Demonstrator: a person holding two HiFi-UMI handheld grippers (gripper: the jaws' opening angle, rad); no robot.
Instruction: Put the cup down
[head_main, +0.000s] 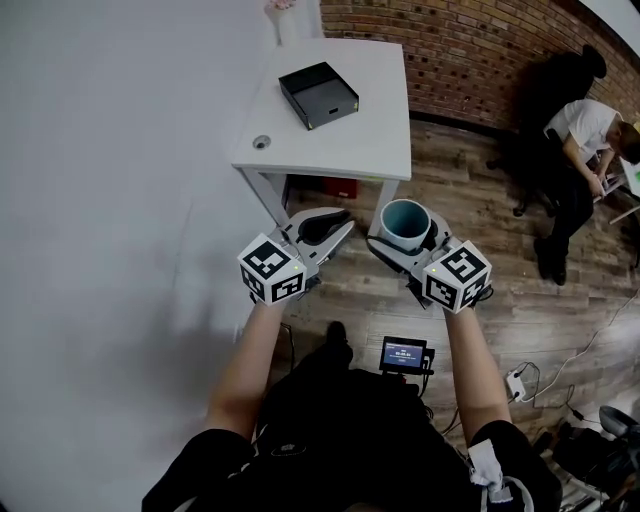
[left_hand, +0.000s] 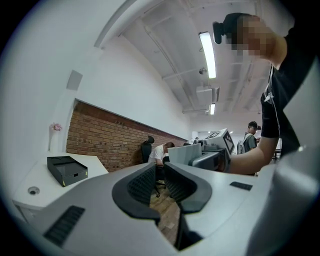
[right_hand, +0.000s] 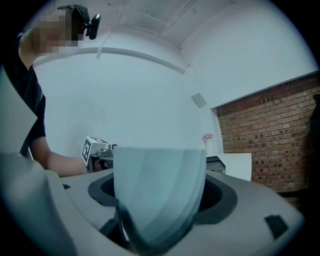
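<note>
The cup (head_main: 404, 222), a pale teal one, is upright in the air with its mouth facing up. It is in front of the person's body, over the wooden floor (head_main: 470, 205) and short of the near edge of the white table (head_main: 345, 140). It rests on nothing yet. Keeping it level probably means it can go straight down onto its base without tipping, and the table ahead looks like the likely landing place. The table has bare surface in front of the black box (head_main: 318, 94) and beside the round cable hole (head_main: 261, 142).

The right gripper (head_main: 410, 238) holds the cup from the side. Its jaws stand wide apart because the cup body fills the span between them. In the right gripper view the teal wall (right_hand: 156, 185) sits squarely between the dark pads, which are clamped on either side of it. The grip is low on the body, which leaves the rim free.

The left gripper (head_main: 326, 229) hangs level beside the right one and is not touching it — it seems to be parked out of the way. Its jaws are drawn together with only a thin slit between the ribbed pads (left_hand: 142, 182), and nothing is in that slit. Floor and a distant office chair show through it.
</note>
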